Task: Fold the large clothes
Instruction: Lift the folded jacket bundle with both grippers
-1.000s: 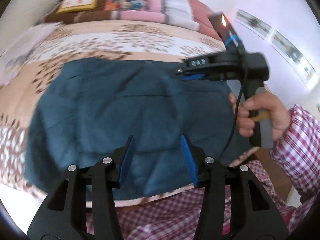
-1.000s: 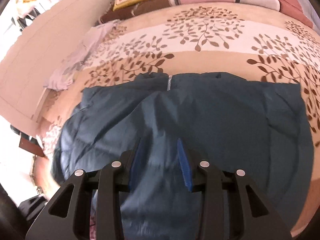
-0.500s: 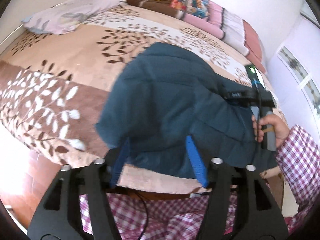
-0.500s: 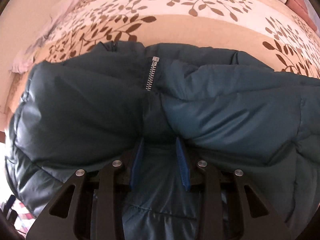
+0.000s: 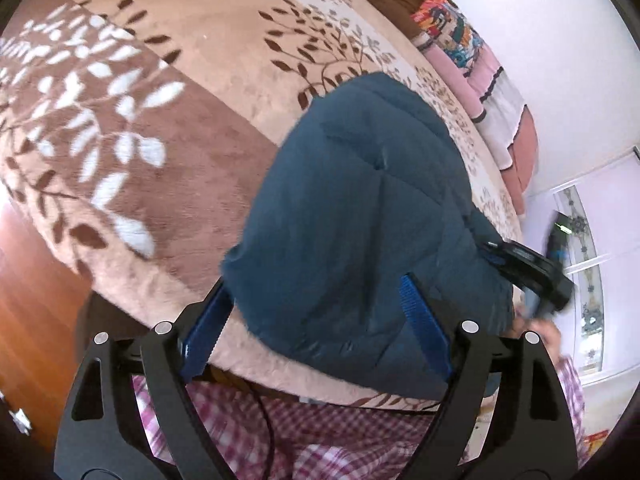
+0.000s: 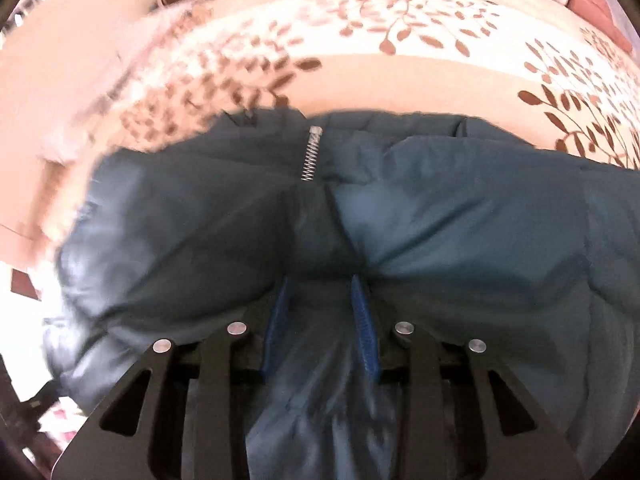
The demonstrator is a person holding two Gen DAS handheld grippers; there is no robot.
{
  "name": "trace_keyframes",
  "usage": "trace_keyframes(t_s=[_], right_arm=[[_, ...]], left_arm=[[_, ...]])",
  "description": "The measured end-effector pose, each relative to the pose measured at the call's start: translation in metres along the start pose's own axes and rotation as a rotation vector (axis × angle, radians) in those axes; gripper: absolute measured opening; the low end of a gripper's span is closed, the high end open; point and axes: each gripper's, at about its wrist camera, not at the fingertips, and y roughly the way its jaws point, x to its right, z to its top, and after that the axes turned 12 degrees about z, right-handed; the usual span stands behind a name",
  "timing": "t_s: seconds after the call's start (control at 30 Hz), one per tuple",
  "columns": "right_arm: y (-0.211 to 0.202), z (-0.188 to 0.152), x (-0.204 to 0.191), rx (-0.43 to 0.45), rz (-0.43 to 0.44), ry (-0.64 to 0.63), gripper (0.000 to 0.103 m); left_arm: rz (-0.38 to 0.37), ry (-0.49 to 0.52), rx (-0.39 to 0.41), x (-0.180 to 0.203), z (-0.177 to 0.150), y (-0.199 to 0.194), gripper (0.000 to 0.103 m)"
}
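A dark teal padded jacket [image 5: 360, 216] lies bunched on the bed near its front edge. In the right wrist view the jacket [image 6: 460, 220] fills the frame, with a silver zipper [image 6: 311, 154] at its far edge. My left gripper [image 5: 316, 312] is open, its blue pads either side of the jacket's near corner, not closed on it. My right gripper [image 6: 320, 300] has its pads narrowed around a fold of jacket fabric pressed between them. The right gripper also shows in the left wrist view [image 5: 528, 268], at the jacket's right side.
The bed has a beige and brown leaf-print blanket [image 5: 152, 92]. Pillows and folded bedding [image 5: 472, 60] lie along the far edge. A wooden floor [image 5: 28, 280] is at the left. The person's checked shirt [image 5: 320, 432] is below the left gripper.
The left gripper swung left and now looks at the jacket from its left corner. The right gripper moved down into the jacket and its pads closed on a fold.
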Motion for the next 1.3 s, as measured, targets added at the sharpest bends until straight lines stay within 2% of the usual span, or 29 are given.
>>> trace_keyframes(t_s=[0.07,0.13,0.2,0.3,0.37,0.43,0.47,0.6,0.7,0.8,0.93,1.03,1.1,1.2,1.3], right_arm=[[-0.025,-0.012,-0.008,0.045,0.036,-0.017,0.034],[-0.047,-0.03,-0.019,0.061,0.076,-0.047,0.028],[-0.056,-0.055,-0.031,0.028,0.119,-0.075,0.016],[-0.039,-0.077,-0.04,-0.054,0.09,-0.113,0.008],[-0.021,-0.083,-0.036,-0.092,0.031,-0.111,0.006],[-0.003,-0.084,-0.028,-0.125,0.03,-0.076,0.005],[0.004,-0.085,-0.026,-0.137,0.024,-0.071,0.003],[0.025,-0.085,-0.018,-0.169,0.027,-0.062,0.001],[0.03,-0.082,-0.011,-0.173,0.045,-0.027,0.0],[0.032,-0.082,-0.009,-0.161,0.059,-0.013,0.0],[0.024,-0.082,-0.014,-0.131,0.045,-0.005,0.0],[-0.019,-0.104,-0.02,-0.061,0.093,-0.034,0.003],[-0.04,-0.121,-0.032,-0.045,0.106,-0.078,0.003],[-0.053,-0.156,-0.039,-0.091,0.172,-0.088,0.003],[-0.03,-0.177,-0.041,-0.171,0.177,-0.109,0.003]], left_arm=[[-0.004,0.004,-0.012,0.005,0.001,0.009,0.084],[-0.012,0.001,-0.026,0.008,0.003,0.017,0.084],[-0.019,0.002,-0.029,0.013,0.004,0.026,0.084],[-0.035,0.015,-0.008,0.018,0.006,0.03,0.085],[-0.052,0.021,0.01,0.018,0.007,0.028,0.085],[-0.069,0.036,0.039,0.019,0.007,0.025,0.077],[-0.077,0.047,0.048,0.019,0.007,0.024,0.07],[-0.097,0.1,0.092,0.026,0.006,0.013,0.048],[-0.106,0.112,0.112,0.03,0.006,0.004,0.036],[-0.099,0.146,0.139,0.036,0.004,-0.005,0.03],[-0.06,0.202,0.18,0.045,0.0,-0.017,0.025],[-0.051,0.231,0.201,0.049,0.0,-0.024,0.024],[-0.042,0.25,0.214,0.052,-0.001,-0.027,0.024],[-0.033,0.273,0.229,0.056,-0.002,-0.03,0.024],[-0.032,0.285,0.232,0.058,-0.004,-0.033,0.024]])
